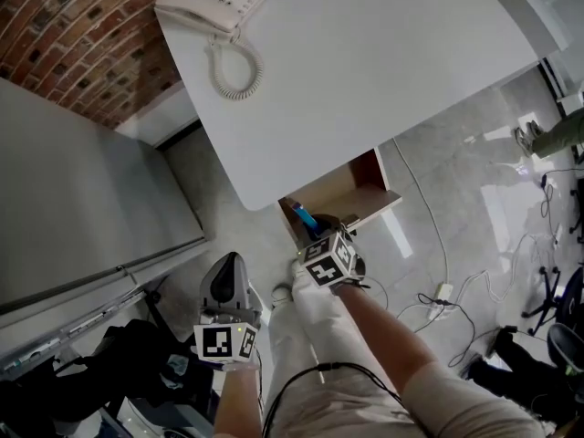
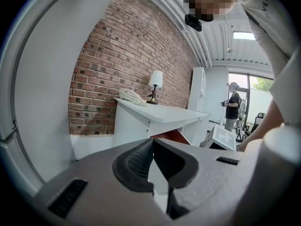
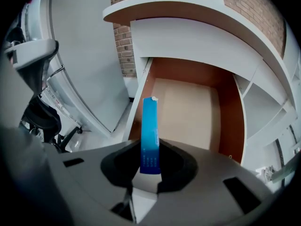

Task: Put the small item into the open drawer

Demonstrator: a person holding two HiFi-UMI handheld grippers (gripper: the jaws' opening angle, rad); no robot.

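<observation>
The open drawer [image 1: 358, 188] hangs out under the white desk [image 1: 365, 62]; its pale floor [image 3: 188, 112] holds nothing that I can see. A small, flat blue item [image 3: 150, 135] stands upright between the jaws of my right gripper [image 3: 149, 167], which is shut on its lower end. In the head view the right gripper [image 1: 319, 231] holds the blue item [image 1: 304, 216] over the drawer's front left corner. My left gripper [image 1: 229, 265] hangs lower left, away from the drawer. In the left gripper view the left gripper [image 2: 151, 147] has its tips together and nothing between them.
A white telephone [image 1: 212, 3] with a coiled cord sits on the desk by the brick wall [image 1: 64, 35]. A grey cabinet [image 1: 73, 199] stands left of the drawer. Cables and a power strip [image 1: 444, 292] lie on the tiled floor at right. A person [image 2: 233, 108] stands far off.
</observation>
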